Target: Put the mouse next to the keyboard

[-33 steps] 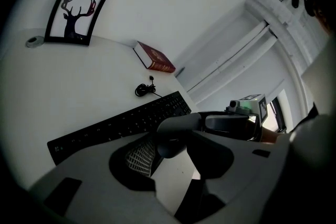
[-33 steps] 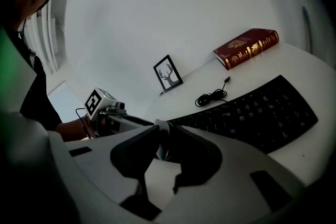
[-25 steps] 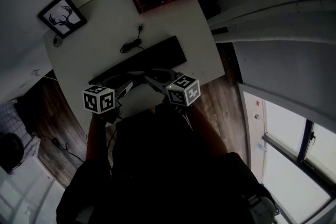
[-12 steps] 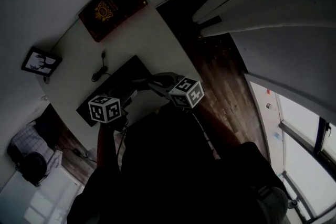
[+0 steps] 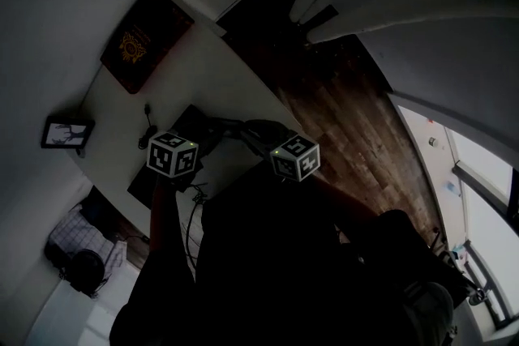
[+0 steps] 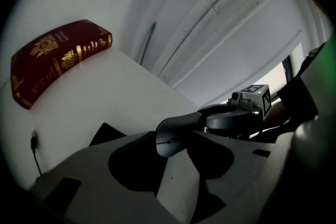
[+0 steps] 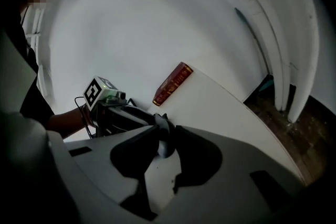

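A dark grey mouse point(image 6: 172, 136) hangs above the white table point(image 5: 211, 69), between the two grippers, which meet tip to tip. My right gripper point(image 7: 167, 138) is shut on its sides; the mouse point(image 7: 164, 140) fills the narrow gap between those jaws. My left gripper point(image 6: 173, 145) comes from the other side, jaws wide, with both tips against the mouse's front end. The black keyboard point(image 5: 188, 119) lies on the table just beyond, partly hidden under the left gripper; one corner of the keyboard point(image 6: 106, 134) shows in the left gripper view.
A dark red book point(image 5: 144, 40) lies at the table's far end, and a framed picture point(image 5: 65, 134) stands at the left edge. A black cable point(image 5: 148, 130) lies beside the keyboard. Wooden floor point(image 5: 340, 109) runs along the table's right side.
The head view has swung, so the table now sits further left and tilted. Both grippers stay together at the mouse over the keyboard's near side, with no visible jaw movement.
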`<state>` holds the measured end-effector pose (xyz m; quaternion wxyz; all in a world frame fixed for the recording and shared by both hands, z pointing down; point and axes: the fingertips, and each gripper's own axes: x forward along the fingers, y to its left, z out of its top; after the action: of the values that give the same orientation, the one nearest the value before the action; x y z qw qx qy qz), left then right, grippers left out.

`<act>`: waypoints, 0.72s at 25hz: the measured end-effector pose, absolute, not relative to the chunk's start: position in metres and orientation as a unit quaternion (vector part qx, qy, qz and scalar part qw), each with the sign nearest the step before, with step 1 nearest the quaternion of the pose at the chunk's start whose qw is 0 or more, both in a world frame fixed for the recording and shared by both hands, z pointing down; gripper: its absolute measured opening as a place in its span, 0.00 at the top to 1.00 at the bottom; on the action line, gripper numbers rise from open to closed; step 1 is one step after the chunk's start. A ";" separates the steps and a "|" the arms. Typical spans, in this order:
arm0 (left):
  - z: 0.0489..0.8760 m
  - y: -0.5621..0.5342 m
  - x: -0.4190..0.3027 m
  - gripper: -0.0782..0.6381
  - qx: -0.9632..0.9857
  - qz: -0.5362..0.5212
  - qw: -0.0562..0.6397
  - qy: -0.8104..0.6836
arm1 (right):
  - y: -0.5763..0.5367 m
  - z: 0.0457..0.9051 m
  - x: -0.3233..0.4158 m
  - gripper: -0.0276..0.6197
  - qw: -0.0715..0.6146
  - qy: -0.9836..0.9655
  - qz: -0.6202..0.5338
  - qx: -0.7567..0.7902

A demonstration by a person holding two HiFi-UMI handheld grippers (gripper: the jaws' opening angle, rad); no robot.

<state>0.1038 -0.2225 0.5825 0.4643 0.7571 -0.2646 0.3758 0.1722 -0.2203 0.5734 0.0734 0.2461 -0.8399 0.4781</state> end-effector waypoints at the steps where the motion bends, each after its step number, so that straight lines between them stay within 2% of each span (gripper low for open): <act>1: 0.584 -0.225 0.106 0.63 0.758 0.389 0.460 -0.250 | -0.220 0.575 0.174 0.79 0.070 -0.835 0.482 0.256; 18: 0.598 -0.251 0.095 0.63 0.732 0.567 0.368 -0.089 | -0.221 0.597 0.153 0.79 0.066 -0.784 0.526 0.322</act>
<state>0.0953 -0.2506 0.5984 0.3676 0.7319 -0.0886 0.5669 0.1526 -0.2215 0.5972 0.0657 0.3216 -0.7843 0.5265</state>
